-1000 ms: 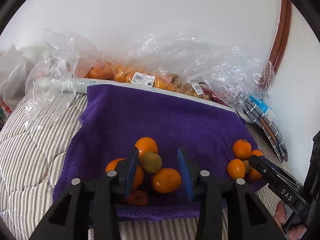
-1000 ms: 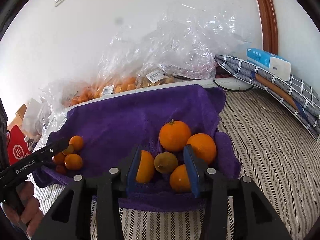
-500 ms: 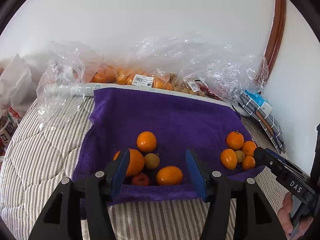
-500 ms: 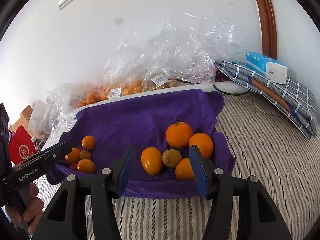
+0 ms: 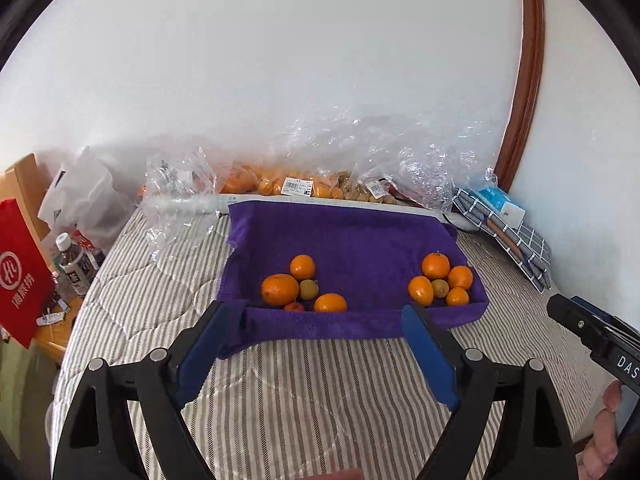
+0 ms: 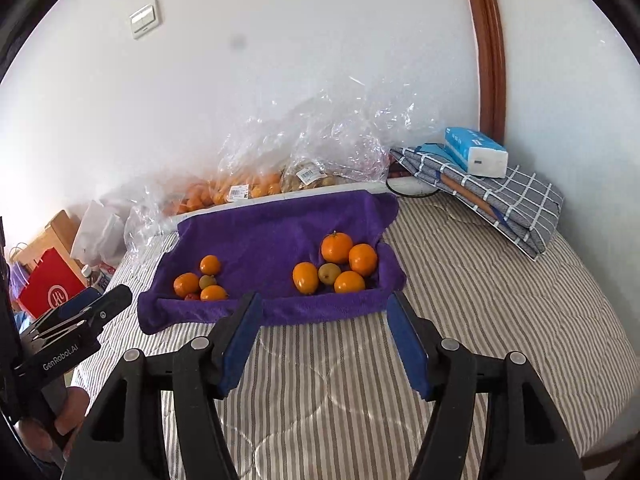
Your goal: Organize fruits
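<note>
A purple towel (image 5: 352, 240) lies on the striped bed, also in the right wrist view (image 6: 272, 236). It carries two clusters of fruit. The left cluster (image 5: 302, 288) has oranges, a small green-brown fruit and a small red fruit; it shows in the right wrist view (image 6: 200, 280). The right cluster (image 5: 440, 284) has oranges around a green-brown fruit (image 6: 329, 273). My left gripper (image 5: 320, 344) is open and empty, hovering before the towel's front edge. My right gripper (image 6: 324, 332) is open and empty, also short of the towel.
Clear plastic bags of oranges and small fruit (image 5: 304, 184) line the wall behind the towel. A folded checked cloth with a tissue pack (image 6: 476, 152) lies at back right. A red bag (image 5: 20, 276) and bottles (image 5: 74, 262) stand left of the bed.
Both grippers pulled back and up from the fruit clusters and opened wider. The fruit stays on the towel.
</note>
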`<state>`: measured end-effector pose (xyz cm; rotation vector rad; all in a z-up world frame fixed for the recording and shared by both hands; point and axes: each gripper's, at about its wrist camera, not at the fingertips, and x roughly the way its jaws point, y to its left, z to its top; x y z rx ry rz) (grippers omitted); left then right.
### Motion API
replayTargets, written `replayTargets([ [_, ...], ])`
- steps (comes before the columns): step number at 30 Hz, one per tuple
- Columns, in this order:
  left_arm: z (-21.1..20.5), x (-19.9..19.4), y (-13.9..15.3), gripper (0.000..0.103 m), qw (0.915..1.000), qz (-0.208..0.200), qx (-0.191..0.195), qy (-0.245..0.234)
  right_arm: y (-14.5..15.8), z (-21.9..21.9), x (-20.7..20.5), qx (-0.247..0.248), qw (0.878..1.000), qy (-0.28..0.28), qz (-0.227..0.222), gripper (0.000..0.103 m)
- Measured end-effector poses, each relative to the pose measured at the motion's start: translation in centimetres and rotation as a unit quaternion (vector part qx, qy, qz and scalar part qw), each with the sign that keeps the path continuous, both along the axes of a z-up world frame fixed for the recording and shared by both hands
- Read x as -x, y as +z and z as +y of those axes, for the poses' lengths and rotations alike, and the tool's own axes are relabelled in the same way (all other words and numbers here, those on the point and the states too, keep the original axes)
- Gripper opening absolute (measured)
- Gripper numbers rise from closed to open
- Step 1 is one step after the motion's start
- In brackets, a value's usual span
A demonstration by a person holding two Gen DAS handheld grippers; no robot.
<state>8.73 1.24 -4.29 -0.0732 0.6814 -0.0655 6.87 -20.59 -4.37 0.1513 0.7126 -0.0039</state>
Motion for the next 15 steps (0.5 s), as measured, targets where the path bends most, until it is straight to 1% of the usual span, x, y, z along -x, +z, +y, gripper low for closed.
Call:
replayTargets([
  [1, -0.1, 0.7, 0.4, 0.089, 1.0000, -0.001, -0.005, 0.000, 0.4, 0.0, 0.8, 0.000, 1.000, 0.001, -0.001, 0.068],
  [2, -0.1, 1.2, 0.7, 0.090, 1.0000, 0.000, -0.006, 0.000, 0.8, 0.1, 1.4, 0.002, 1.000, 0.002, -0.004, 0.077],
  [3, 0.0, 1.8, 1.0, 0.090, 1.0000, 0.001, -0.004, 0.000, 1.2, 0.3, 2.1, 0.007, 1.000, -0.001, -0.009, 0.083],
  [4, 0.1, 2.5, 1.3, 0.090, 1.0000, 0.001, -0.002, 0.000, 1.7, 0.3, 3.0, 0.011, 1.000, -0.004, -0.020, 0.085],
  [5, 0.1, 3.1, 1.5, 0.090, 1.0000, 0.001, -0.001, 0.001, 2.0, 0.4, 3.8, 0.012, 0.999, -0.005, -0.029, 0.089],
  [6, 0.1, 3.8, 1.8, 0.090, 1.0000, 0.001, -0.004, 0.001, 2.3, 0.4, 4.5, 0.013, 0.999, -0.007, -0.036, 0.096],
  [7, 0.1, 4.3, 1.9, 0.090, 1.0000, 0.000, -0.005, 0.000, 2.6, 0.5, 5.2, 0.015, 0.999, -0.008, -0.039, 0.098],
  [11, 0.0, 6.3, 3.0, 0.090, 0.9999, -0.012, -0.010, -0.004, 3.4, 0.7, 6.9, 0.029, 0.999, -0.009, -0.041, 0.099],
  [15, -0.3, 7.8, 3.9, 0.091, 0.9997, -0.020, -0.012, -0.002, 4.1, 0.6, 8.3, 0.031, 0.999, -0.005, -0.037, 0.099],
])
